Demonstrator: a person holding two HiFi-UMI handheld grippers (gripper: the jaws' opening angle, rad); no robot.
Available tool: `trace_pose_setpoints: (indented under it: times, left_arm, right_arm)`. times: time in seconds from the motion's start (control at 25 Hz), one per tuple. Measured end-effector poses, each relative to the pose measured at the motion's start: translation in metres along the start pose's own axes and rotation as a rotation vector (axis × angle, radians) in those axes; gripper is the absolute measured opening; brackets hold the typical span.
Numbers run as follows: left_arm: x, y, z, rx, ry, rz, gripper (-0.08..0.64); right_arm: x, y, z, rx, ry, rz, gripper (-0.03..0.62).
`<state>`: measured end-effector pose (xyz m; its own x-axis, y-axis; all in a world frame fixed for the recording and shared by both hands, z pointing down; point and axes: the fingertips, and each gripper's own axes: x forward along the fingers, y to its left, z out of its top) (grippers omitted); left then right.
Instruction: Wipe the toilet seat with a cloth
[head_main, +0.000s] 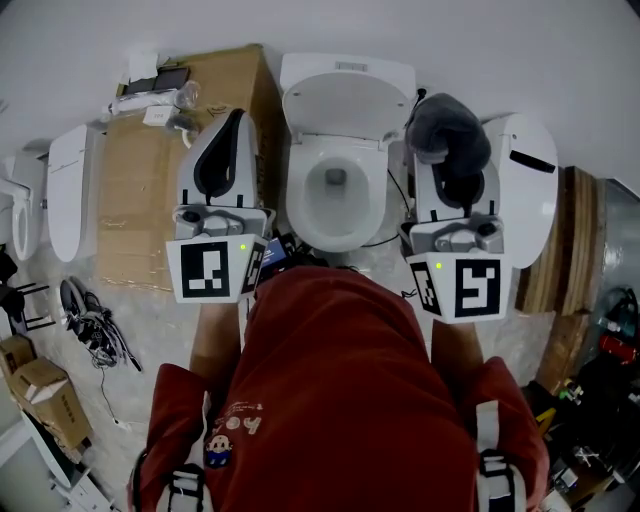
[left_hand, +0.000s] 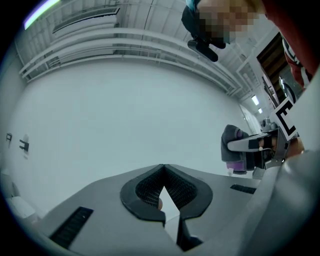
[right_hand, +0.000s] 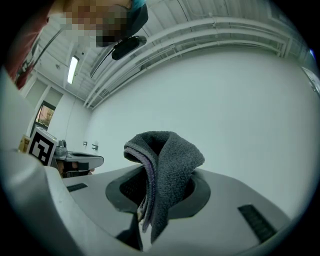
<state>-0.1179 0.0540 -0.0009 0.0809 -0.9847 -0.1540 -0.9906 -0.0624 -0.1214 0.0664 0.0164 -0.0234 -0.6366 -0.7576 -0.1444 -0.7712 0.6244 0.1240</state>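
Note:
A white toilet stands in the middle of the head view, its lid raised and its seat down around the bowl. My left gripper hovers to the left of the bowl, its jaws shut and empty. My right gripper is held to the right of the bowl, shut on a folded dark grey cloth. The cloth bulges up out of the jaws and hangs down between them. Both grippers point roughly level at a plain white wall, above the toilet and not touching it.
A large cardboard box with small items on top lies left of the toilet. White toilet parts lie further left, and another white part at the right. Wooden boards stand at the far right. Cables and small boxes lie on the floor.

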Motion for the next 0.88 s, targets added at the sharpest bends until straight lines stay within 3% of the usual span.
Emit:
trace_pose_setpoints:
  times: [0.88]
  left_arm:
    - [-0.022, -0.012, -0.006, -0.022, 0.010, -0.007, 0.012]
  right_arm:
    - [-0.021, 0.003, -0.005, -0.025, 0.031, -0.022, 0.080]
